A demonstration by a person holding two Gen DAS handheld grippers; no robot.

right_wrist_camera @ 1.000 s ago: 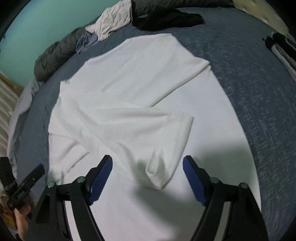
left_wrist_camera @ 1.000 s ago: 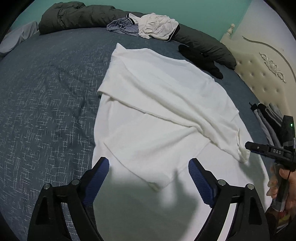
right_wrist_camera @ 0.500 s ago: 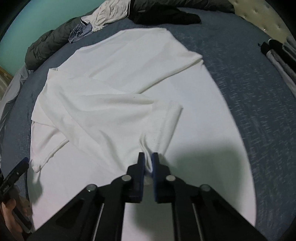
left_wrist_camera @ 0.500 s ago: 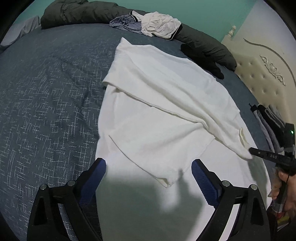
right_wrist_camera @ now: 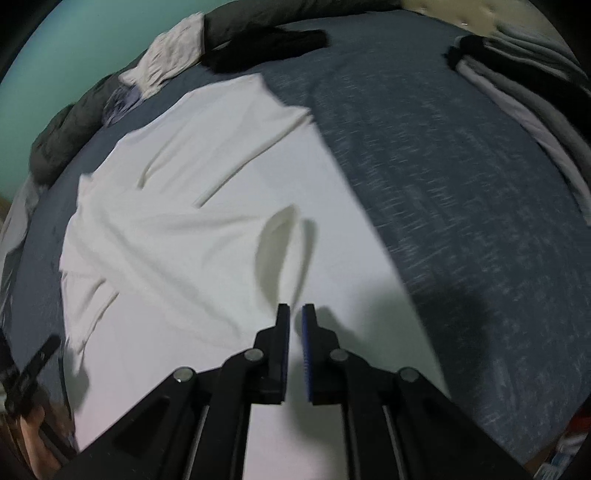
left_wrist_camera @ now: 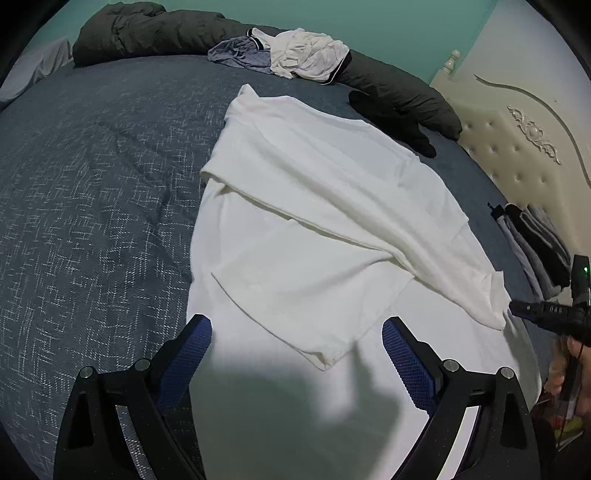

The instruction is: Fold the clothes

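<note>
One white shirt [left_wrist_camera: 325, 221] covers the speckled blue bed [left_wrist_camera: 92, 192] by teal walls [left_wrist_camera: 332, 22].

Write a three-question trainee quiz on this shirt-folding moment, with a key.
1. True or false: the left gripper has its jaws spread wide.
2. What do the right gripper's jaws pinch? A) the white shirt B) the black garment C) nothing
3. Fill in: the shirt lies on a dark blue ____.

Key: 1 true; 2 A, the jaws are nearly shut on a fold of the sleeve; 3 bedspread.
</note>
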